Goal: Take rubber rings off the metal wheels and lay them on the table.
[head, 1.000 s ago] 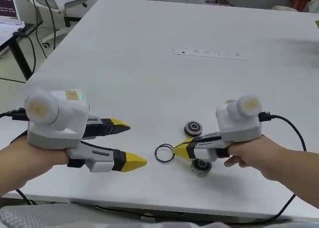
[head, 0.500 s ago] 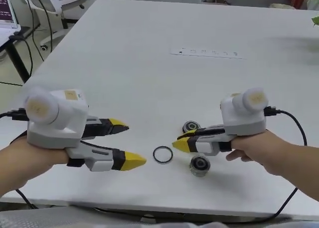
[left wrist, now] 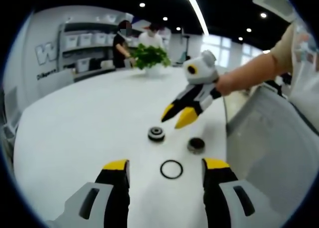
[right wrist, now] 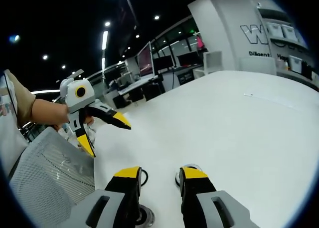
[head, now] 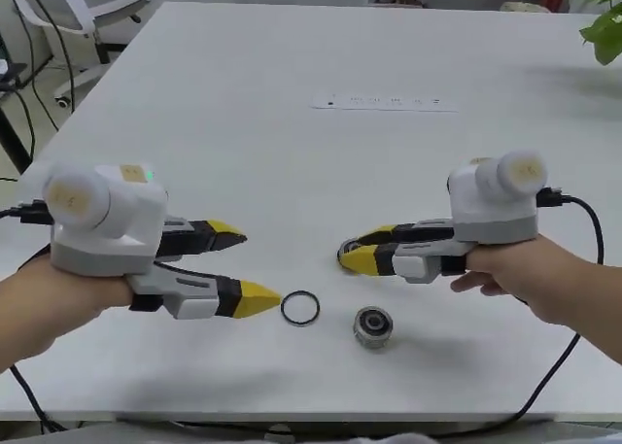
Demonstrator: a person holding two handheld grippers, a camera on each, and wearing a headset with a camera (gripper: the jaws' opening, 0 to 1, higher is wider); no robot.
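Two metal wheels and one rubber ring (head: 300, 308) lie on the white table (head: 292, 123), near its front edge.

What could go wrong? On the left, the left gripper (head: 243, 266) has one yellow tip just beside the ring. A small bump from that tip could push the thin ring along, maybe off the edge. In the middle, the near wheel (head: 373, 325) sits alone. It is round, so a poke from the side could make it roll or slide away. On the right, the far wheel (left wrist: 156, 133) sits right by the tips of the right gripper (head: 352, 253). If those tips land on the metal and not on the rubber, they may slip and knock the wheel away. I cannot tell which wheel has a ring left on it, so a grab could go to the wrong one.

Now the tools. The left gripper's jaws stand wide apart. They hold nothing and touch nothing that I can see. The right gripper's jaws are only a little apart. They hold nothing too, and I cannot tell if they touch the far wheel.
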